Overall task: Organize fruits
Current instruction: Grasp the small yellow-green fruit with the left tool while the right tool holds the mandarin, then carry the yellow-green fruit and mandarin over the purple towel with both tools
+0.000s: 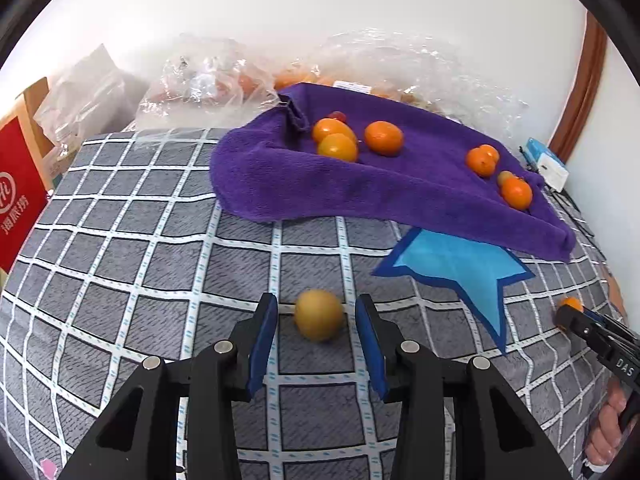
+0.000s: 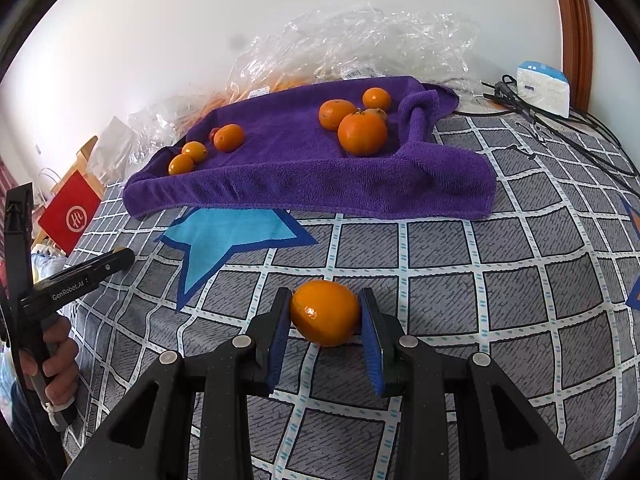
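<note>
Sorting fruit: the right gripper [image 2: 326,314] clamped an orange [image 2: 325,312] for carrying, while the left gripper [image 1: 316,320] stood slightly parted, clear of a yellowish fruit [image 1: 319,314] resting on the bedcover [image 1: 160,264].

The purple towel [image 2: 304,184] across the middle of the frame is looking like thick, matt terry cloth with a fuzzy nap. The checked bedspread [image 1: 120,264] under it is showing a soft woven cloth with a faintly ribbed grey weave. The blue star patch [image 2: 228,240] is lying flat and smooth, like felt. At the upper middle the plastic bags [image 2: 360,40] are crinkling, clear and glossy. The orange [image 2: 325,312] at lower centre is shining with a waxy, dimpled peel. The right gripper [image 2: 325,332] is appearing as matt black plastic with ridged blue pads and bright metal pins. At upper right the door frame [image 2: 576,32] is gleaming like varnished wood.
</note>
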Tool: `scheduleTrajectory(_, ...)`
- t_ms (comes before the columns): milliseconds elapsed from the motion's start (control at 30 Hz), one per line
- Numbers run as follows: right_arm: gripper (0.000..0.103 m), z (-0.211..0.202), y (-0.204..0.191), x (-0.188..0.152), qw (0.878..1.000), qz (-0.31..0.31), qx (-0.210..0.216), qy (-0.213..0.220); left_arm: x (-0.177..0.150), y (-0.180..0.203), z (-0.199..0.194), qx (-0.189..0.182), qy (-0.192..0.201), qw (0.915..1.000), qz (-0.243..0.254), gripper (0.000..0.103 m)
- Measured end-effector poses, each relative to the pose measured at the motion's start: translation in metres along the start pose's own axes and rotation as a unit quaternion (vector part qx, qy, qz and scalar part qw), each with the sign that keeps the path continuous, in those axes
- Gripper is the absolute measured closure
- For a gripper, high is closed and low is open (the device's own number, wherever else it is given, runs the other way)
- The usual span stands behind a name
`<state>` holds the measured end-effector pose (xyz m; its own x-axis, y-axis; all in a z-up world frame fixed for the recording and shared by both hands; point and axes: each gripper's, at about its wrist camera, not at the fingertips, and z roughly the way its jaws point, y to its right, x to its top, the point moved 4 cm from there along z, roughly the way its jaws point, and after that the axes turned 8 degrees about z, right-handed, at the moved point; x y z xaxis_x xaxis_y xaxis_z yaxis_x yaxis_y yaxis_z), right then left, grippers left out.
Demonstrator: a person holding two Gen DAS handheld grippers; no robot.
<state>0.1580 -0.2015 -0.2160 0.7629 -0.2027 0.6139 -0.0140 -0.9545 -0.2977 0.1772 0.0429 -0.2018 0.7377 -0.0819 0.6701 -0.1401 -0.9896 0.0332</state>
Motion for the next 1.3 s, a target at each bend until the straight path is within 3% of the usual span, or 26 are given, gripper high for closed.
scheduleTrajectory(33,0.069,0.0,0.0,0.0,1.0,0.0,-0.001,0.0,0.0,-0.001,-0.001,-0.006,0.001,1.0,-0.005,0.077)
scheduleTrajectory(67,0.069,0.0,0.0,0.0,1.0,-0.001,-0.002,0.0,-0.001,-0.002,-0.001,-0.014,0.002,0.9998,-0.01,0.079)
scheduleTrajectory(167,0.069,0.0,-0.001,0.0,1.0,-0.003,-0.005,0.001,-0.003,-0.006,-0.002,-0.049,0.009,0.9983,-0.03,0.079)
scheduleTrajectory(300,0.069,0.0,-0.001,0.0,1.0,-0.004,-0.005,0.0,-0.005,-0.013,-0.003,-0.067,0.016,0.9961,-0.055,0.079)
scheduleTrajectory(533,0.069,0.001,-0.005,-0.001,1.0,-0.013,-0.016,0.001,-0.004,-0.004,-0.004,-0.059,0.01,0.9978,-0.029,0.079)
scheduleTrajectory(767,0.068,0.001,-0.007,-0.002,0.999,-0.024,-0.023,0.001,-0.004,-0.008,-0.003,-0.062,0.008,0.9974,-0.037,0.079)
scheduleTrajectory(1033,0.07,0.001,-0.01,-0.002,0.999,-0.029,-0.018,0.002,-0.003,-0.006,-0.015,-0.059,0.039,0.997,-0.033,0.079)
scheduleTrajectory(1200,0.07,0.0,-0.015,-0.001,0.998,-0.04,-0.038,0.009,0.0,-0.01,-0.024,-0.049,0.064,0.996,-0.038,0.079)
scheduleTrajectory(1300,0.07,-0.007,-0.022,0.006,0.998,-0.043,-0.037,0.014,0.004,-0.012,-0.028,-0.059,0.056,0.9956,-0.048,0.079)
